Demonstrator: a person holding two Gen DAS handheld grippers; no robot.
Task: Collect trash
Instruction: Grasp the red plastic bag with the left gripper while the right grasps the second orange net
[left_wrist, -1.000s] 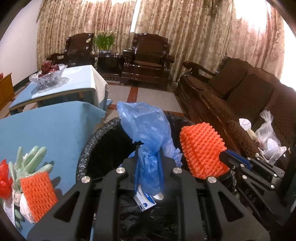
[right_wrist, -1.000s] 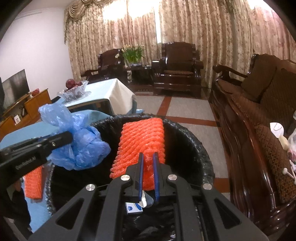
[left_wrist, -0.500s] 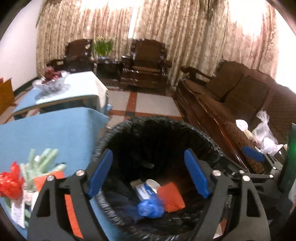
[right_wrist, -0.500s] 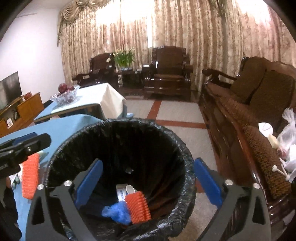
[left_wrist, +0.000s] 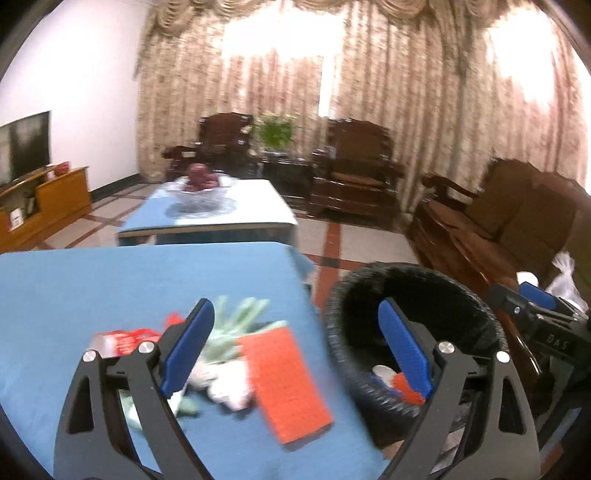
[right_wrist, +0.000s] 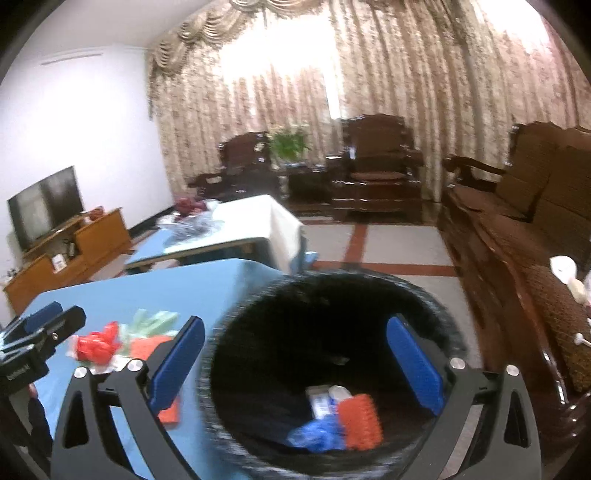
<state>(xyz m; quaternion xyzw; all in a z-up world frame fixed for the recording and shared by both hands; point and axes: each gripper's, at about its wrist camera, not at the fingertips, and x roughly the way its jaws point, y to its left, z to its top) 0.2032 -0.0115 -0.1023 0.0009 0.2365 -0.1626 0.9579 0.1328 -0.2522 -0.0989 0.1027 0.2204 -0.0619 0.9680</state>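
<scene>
A black-lined trash bin (right_wrist: 332, 295) stands beside the blue table (left_wrist: 110, 280). In it lie a blue plastic bag (right_wrist: 314, 435), an orange foam net (right_wrist: 360, 419) and a small carton (right_wrist: 319, 400). My right gripper (right_wrist: 295, 365) is open and empty above the bin. My left gripper (left_wrist: 295, 350) is open and empty over the table's right edge, above an orange foam net (left_wrist: 288, 380), green foam netting (left_wrist: 236, 317), white scraps (left_wrist: 225, 387) and a red wrapper (left_wrist: 125, 338). The bin also shows in the left wrist view (left_wrist: 417, 280).
A second table (left_wrist: 221, 214) with a glass fruit bowl (left_wrist: 199, 188) stands behind. A wooden sofa (right_wrist: 524, 236) with white bags (left_wrist: 565, 273) runs along the right. Armchairs, a plant and curtains are at the back; a TV cabinet (right_wrist: 66, 251) is at the left.
Both grippers opened and dropped the blue bag and orange net into the bin. Since then my left gripper has swung left over the table; my right has shifted slightly left and lifted.
</scene>
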